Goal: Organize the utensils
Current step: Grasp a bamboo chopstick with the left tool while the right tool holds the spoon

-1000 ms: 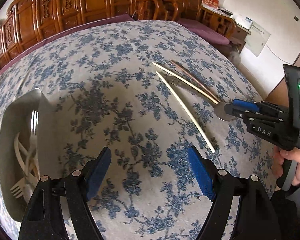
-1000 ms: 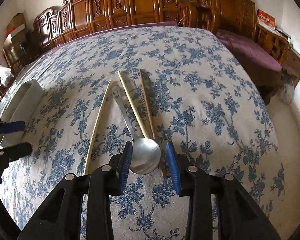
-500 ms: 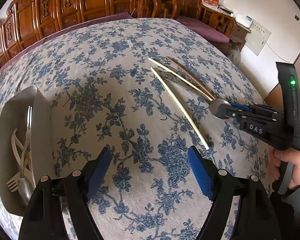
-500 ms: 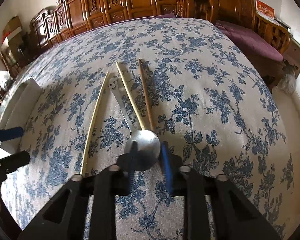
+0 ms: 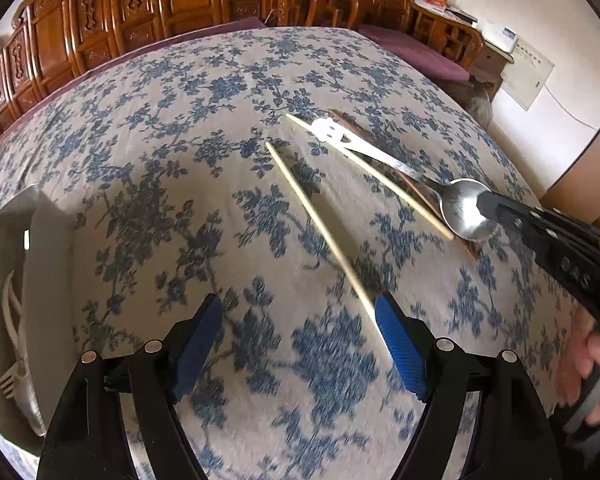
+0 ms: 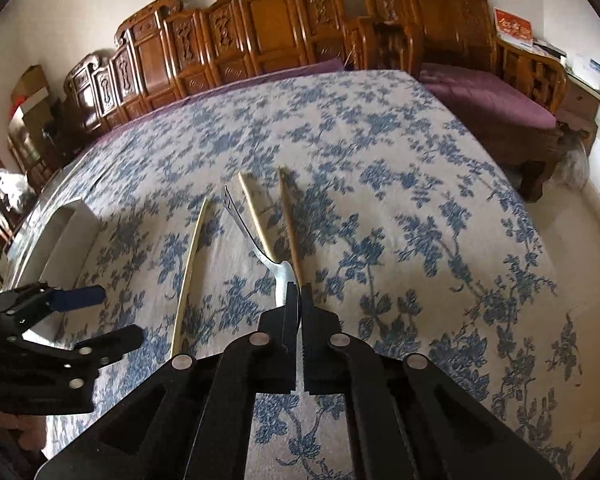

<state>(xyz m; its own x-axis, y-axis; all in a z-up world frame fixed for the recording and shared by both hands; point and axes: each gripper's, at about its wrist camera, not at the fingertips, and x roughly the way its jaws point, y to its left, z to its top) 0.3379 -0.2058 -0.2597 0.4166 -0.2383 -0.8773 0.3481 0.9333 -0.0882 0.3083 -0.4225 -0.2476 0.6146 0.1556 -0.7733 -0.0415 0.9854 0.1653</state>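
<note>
Spoon [image 5: 466,210] bowl now pinched in right tongs [image 6: 300,300], handle lifted off tablecloth [image 5: 204,120]; a second before, jaws only straddled it; left tongs [image 5: 300,340] spread, idle; tray [image 5: 4,240] next.

Right gripper [image 6: 300,300] jaws gone from spread either side of shiny metal spoon [image 5: 466,212] bowl to clamped on it; spoon now tipped up on edge, handle lifted off blue floral tablecloth [image 5: 220,120]. Left gripper [image 5: 300,332] moved closer to pale chopstick [image 5: 316,232].
</note>
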